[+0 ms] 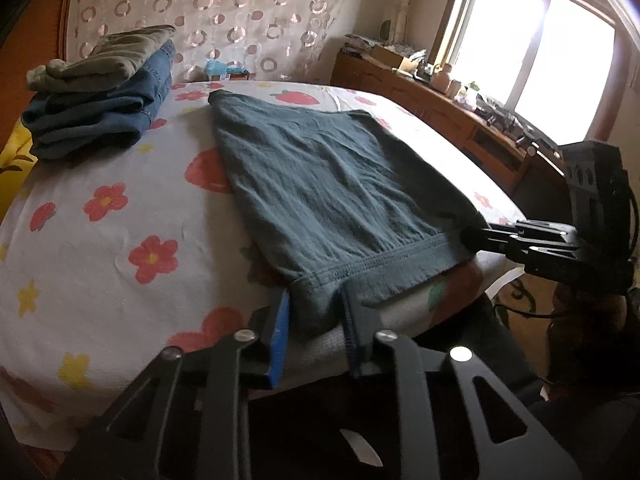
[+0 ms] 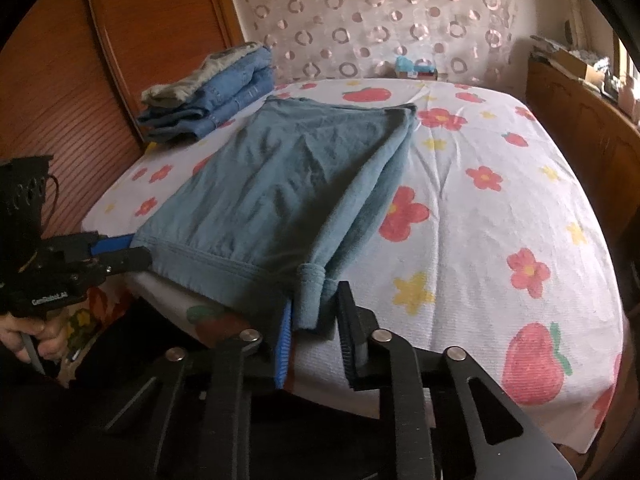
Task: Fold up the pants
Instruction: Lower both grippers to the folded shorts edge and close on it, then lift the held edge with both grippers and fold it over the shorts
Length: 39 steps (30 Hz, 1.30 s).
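The pants (image 1: 320,184) are already folded lengthwise; each near corner of the hem is clamped by the left gripper (image 1: 316,320) and right gripper (image 2: 314,312), with crosswise folds remaining.

Home bedroom, flower-print bed (image 2: 480,240), folded clothes stack (image 1: 96,92), wooden dresser (image 1: 440,108), window (image 1: 532,48)

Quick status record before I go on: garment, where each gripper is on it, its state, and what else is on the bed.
garment: teal pants, laid flat on the flowered bedsheet, already folded lengthwise
left gripper: shut on the near hem, left corner
right gripper: shut on the near hem, right corner, cloth bunched between its fingers
other items: stack of folded clothes at far left
next step, likely: lift hem toward far end
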Each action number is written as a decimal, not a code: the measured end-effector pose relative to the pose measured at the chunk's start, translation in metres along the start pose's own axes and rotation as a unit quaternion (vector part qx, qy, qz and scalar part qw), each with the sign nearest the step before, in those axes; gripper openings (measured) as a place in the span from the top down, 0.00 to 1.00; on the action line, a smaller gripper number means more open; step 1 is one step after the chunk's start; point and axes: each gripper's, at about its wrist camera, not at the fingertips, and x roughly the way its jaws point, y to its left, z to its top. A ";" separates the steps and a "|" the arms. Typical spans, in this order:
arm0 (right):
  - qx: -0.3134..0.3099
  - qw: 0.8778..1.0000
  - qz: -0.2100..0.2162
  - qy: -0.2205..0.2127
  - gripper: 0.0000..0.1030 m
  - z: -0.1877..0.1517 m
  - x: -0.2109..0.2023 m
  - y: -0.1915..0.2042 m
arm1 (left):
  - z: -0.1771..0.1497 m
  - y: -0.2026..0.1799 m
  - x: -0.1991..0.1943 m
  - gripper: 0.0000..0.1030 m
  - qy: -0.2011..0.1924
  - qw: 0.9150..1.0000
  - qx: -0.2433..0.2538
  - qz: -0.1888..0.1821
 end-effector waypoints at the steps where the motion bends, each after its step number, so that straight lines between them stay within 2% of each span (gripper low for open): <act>1: 0.003 1.000 0.003 -0.002 0.88 0.000 -0.001 -0.001 | 0.000 0.000 -0.001 0.88 -0.003 1.000 0.000 -0.004; 4: 0.012 1.000 0.016 -0.008 0.91 0.000 -0.003 -0.004 | 0.002 -0.003 -0.004 0.91 -0.009 1.000 0.005 -0.010; 11: 0.014 0.999 0.033 -0.029 0.91 0.004 -0.018 -0.002 | 0.013 -0.011 -0.030 0.93 -0.050 0.999 0.012 -0.018; 25: 0.003 0.993 0.065 -0.097 0.91 0.029 -0.081 0.013 | 0.038 -0.030 -0.090 0.93 -0.117 0.992 0.034 -0.040; 29: -0.006 0.992 0.058 -0.110 0.91 0.032 -0.088 0.015 | 0.041 -0.022 -0.080 0.93 -0.109 0.993 0.025 -0.039; 34: 0.009 0.993 0.058 -0.101 0.91 0.040 -0.073 0.008 | 0.047 -0.016 -0.062 0.93 -0.098 0.994 0.020 -0.031; 39: 0.015 0.994 0.041 -0.097 0.91 0.056 -0.054 0.002 | 0.069 -0.010 -0.044 0.93 -0.097 0.995 0.021 -0.022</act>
